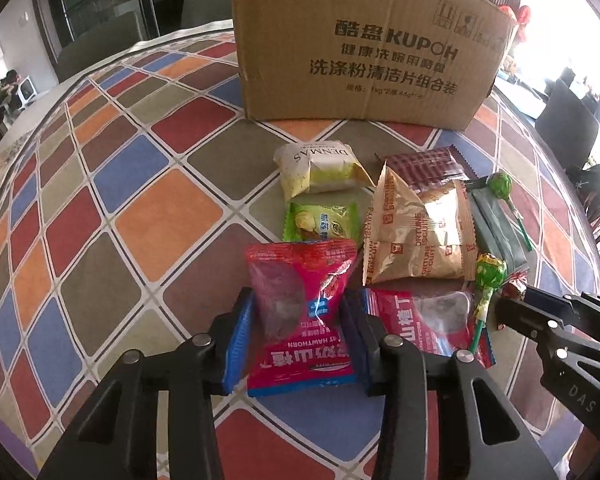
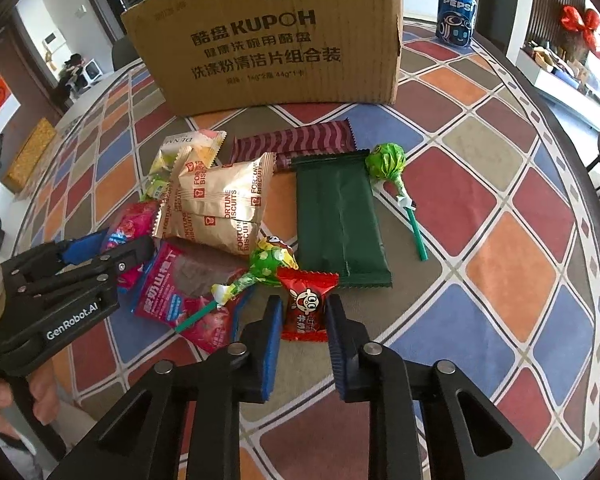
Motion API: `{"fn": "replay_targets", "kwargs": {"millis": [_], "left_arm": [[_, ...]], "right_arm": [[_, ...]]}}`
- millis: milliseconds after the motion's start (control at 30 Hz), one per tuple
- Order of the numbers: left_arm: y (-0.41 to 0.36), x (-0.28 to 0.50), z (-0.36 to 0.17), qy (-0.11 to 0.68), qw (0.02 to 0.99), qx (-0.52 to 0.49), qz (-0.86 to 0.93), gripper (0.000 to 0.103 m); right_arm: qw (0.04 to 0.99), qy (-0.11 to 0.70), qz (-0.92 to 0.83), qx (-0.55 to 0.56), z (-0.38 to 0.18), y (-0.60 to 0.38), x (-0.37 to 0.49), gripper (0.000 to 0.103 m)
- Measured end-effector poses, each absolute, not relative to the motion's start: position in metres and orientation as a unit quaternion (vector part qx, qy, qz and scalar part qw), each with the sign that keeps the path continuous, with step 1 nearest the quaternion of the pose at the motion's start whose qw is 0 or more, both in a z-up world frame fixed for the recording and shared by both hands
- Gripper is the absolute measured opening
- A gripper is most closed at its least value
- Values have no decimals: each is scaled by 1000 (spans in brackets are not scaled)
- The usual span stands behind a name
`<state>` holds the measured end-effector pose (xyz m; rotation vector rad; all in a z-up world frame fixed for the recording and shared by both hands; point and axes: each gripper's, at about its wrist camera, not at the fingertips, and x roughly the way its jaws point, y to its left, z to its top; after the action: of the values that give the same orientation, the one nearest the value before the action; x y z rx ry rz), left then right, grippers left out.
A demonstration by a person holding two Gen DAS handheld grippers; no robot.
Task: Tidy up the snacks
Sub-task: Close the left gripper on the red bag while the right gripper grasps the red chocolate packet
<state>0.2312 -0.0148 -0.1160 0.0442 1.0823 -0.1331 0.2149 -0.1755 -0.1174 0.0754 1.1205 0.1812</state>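
Observation:
A pile of snacks lies on the checkered tablecloth in front of a cardboard box [image 1: 364, 44], which also shows in the right wrist view [image 2: 276, 40]. My left gripper [image 1: 298, 320] is open, its blue pads on either side of a pink hawthorn packet [image 1: 300, 312]. My right gripper [image 2: 303, 316] is open around a small red candy [image 2: 306, 304]. A second hawthorn packet [image 2: 188, 288], gold Fortune Biscuits bags [image 2: 220, 204], a dark green bar [image 2: 340, 220], a maroon bar [image 2: 296, 140] and two green lollipops [image 2: 386, 162] [image 2: 266, 264] lie nearby.
A Pepsi can [image 2: 456, 16] stands behind the box at the right. A white Denmas pack [image 1: 320, 168] and a small green packet [image 1: 322, 222] lie near the box. The round table's edge [image 2: 580, 184] curves along the right side.

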Motion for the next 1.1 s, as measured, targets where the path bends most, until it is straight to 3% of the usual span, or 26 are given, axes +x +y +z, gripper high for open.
{"fn": "replay_targets", "kwargs": {"millis": [33, 533, 1100], "left_arm": [[-15, 231, -116, 514, 855, 21, -63, 36], [-16, 206, -92, 491, 868, 18, -66, 35], [-24, 187, -19, 408, 909, 24, -83, 35]], "right_arm": [[843, 530, 86, 36, -117, -176, 215, 21], [855, 506, 101, 50, -104, -177, 203, 18], [892, 429, 130, 57, -45, -181, 195, 18]]}}
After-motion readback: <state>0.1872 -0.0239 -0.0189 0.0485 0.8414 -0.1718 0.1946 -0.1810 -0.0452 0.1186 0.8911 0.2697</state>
